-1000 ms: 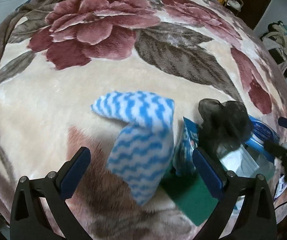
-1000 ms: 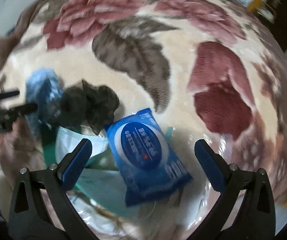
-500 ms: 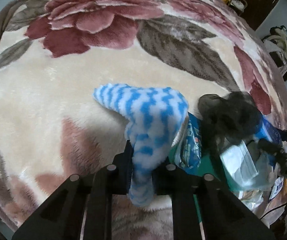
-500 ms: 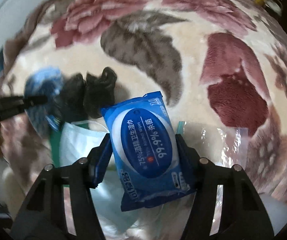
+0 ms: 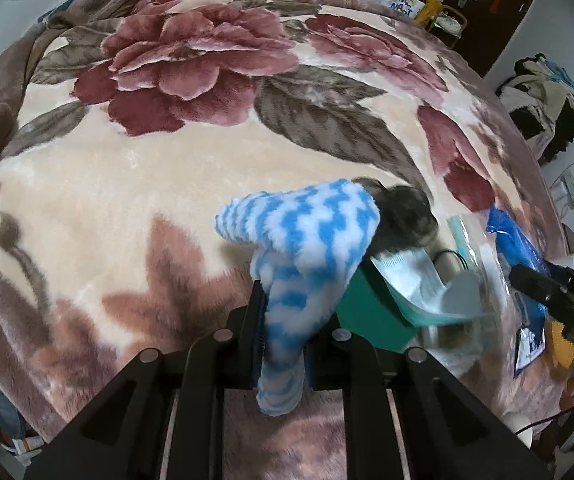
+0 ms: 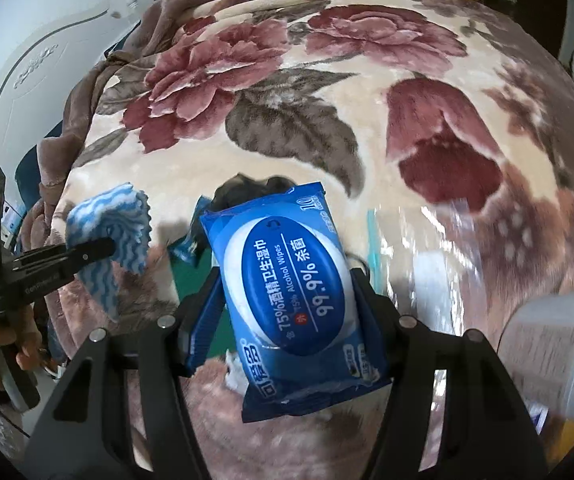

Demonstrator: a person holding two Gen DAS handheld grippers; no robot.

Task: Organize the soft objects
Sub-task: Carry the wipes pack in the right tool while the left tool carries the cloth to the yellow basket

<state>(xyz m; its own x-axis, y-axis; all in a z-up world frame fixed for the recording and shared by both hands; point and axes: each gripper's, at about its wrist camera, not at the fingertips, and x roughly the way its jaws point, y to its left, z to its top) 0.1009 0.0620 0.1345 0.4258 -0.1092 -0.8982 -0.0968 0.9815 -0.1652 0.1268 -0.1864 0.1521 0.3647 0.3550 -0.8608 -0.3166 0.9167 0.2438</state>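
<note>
Left gripper (image 5: 283,332) fingers pinching striped cloth (image 5: 307,248), right gripper (image 6: 287,312) fingers clamping wipes pack (image 6: 291,296), both above bed blanket (image 5: 127,184) near front edge. Slick pack may slip; dangling cloth could snag mask (image 5: 419,280).

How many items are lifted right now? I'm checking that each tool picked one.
2: the blue-and-white striped cloth clamped in the left tool, and the blue alcohol wipes pack clamped in the right tool. The others lie on the blanket.

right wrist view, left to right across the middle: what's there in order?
Left gripper shut on the blue-and-white cloth → green pad → blue wipes pack in the right gripper → clear plastic bag → white container.
</note>
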